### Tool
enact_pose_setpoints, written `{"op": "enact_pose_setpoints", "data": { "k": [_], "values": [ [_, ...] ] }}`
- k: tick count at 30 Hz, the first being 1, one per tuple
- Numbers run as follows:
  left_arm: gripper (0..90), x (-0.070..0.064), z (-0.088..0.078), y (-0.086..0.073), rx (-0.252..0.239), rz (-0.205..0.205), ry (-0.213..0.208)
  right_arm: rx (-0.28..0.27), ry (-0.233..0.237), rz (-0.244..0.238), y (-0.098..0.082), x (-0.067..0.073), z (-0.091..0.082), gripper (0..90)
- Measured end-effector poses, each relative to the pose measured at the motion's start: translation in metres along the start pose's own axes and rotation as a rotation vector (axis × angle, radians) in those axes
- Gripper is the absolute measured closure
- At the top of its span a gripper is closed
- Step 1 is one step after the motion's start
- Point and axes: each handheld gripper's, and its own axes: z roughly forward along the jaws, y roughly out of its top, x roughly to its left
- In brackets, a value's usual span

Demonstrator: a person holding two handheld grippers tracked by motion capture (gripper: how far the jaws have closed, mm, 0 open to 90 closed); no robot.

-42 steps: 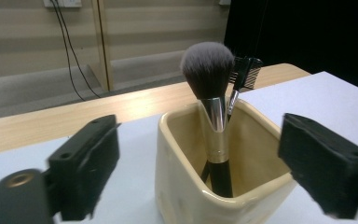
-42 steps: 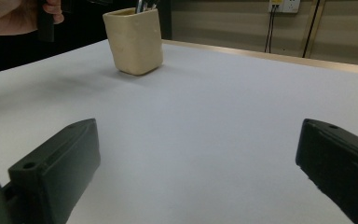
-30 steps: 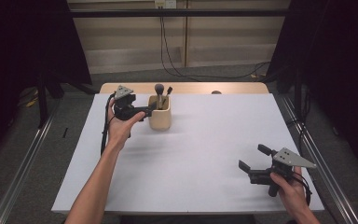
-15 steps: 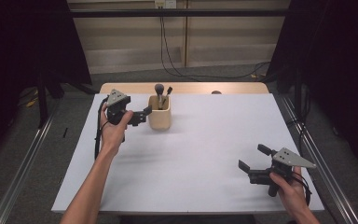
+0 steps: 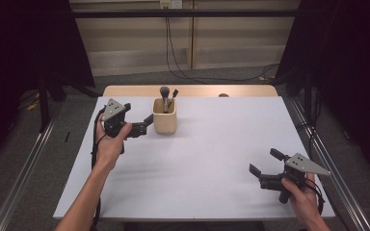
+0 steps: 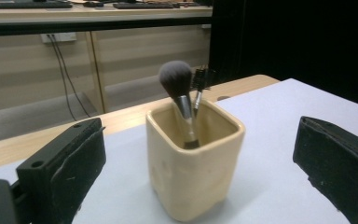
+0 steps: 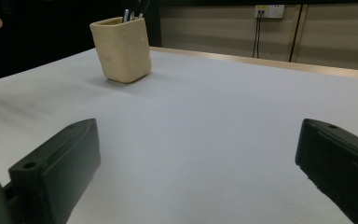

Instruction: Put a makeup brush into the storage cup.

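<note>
The left gripper (image 5: 142,123) sits just left of the beige cup (image 5: 164,117), jaws spread. The cup holds 2 brushes (image 6: 179,93). The right gripper (image 5: 265,163), well apart from the cup, is spread too.

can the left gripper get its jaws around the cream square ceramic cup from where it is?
Probably yes. The left gripper is open beside the cream square ceramic cup, which sits between its jaws in the left gripper view, nothing between them.

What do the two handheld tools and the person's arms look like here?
Both the left tool and right tool are black with two blocky jaws, each topped by a grey three-cornered plate. A black cable trails from each. The forearms are bare; no sleeves show.
</note>
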Motion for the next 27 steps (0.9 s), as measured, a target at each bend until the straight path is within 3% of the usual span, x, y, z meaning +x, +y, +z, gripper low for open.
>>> {"op": "enact_pose_setpoints", "data": {
  "k": [13, 15, 19, 27],
  "values": [
    [2.8, -0.004, -0.025, -0.011, 0.010, 0.004, -0.006, -0.005, 0.006, -0.011, 0.000, 0.001, -0.002, 0.0],
    [3.4, -0.005, -0.029, -0.015, 0.012, -0.003, 0.016, -0.005, 0.005, -0.012, 0.000, 0.001, -0.003, 0.0],
    [3.4, -0.007, -0.035, -0.020, 0.025, -0.002, 0.003, -0.003, 0.004, -0.016, 0.000, 0.001, -0.003, 0.0],
    [3.4, -0.010, -0.058, -0.034, 0.041, -0.009, 0.013, -0.001, 0.002, -0.012, 0.000, 0.001, -0.004, 0.0]
  ]
}}
